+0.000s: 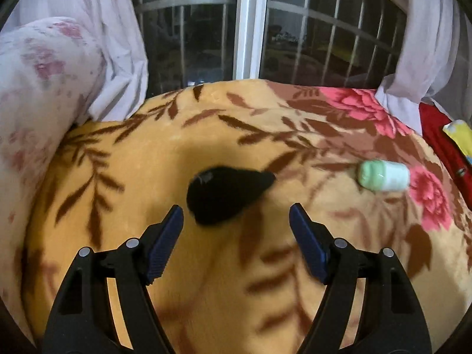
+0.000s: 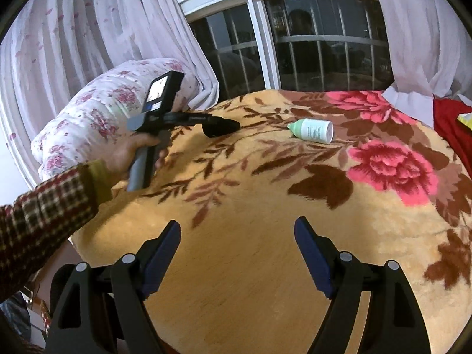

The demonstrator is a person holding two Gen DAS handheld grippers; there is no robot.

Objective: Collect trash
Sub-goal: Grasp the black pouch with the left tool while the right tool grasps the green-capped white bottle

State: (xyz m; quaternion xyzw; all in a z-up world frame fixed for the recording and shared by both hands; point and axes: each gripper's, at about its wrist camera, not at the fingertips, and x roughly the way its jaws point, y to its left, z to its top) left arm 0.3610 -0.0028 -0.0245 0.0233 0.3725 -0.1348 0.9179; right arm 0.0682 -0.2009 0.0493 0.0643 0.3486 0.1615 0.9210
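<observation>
A black crumpled item (image 1: pixel 224 194) lies on the floral blanket, just ahead of my open left gripper (image 1: pixel 236 215), whose fingers stand to either side of its near end. The right wrist view shows it (image 2: pixel 221 126) at the left gripper's tips. A white bottle with a green cap (image 1: pixel 383 175) lies on its side to the right; it also shows in the right wrist view (image 2: pixel 312 130). My right gripper (image 2: pixel 237 234) is open and empty above the blanket, well short of both.
A yellow-orange blanket (image 1: pixel 206 265) with red flowers covers the bed. A rolled floral quilt (image 2: pixel 97 115) lies at the left. Curtains and a barred window (image 2: pixel 309 50) stand behind. A red cloth and a yellow packet (image 1: pixel 460 135) lie at the far right.
</observation>
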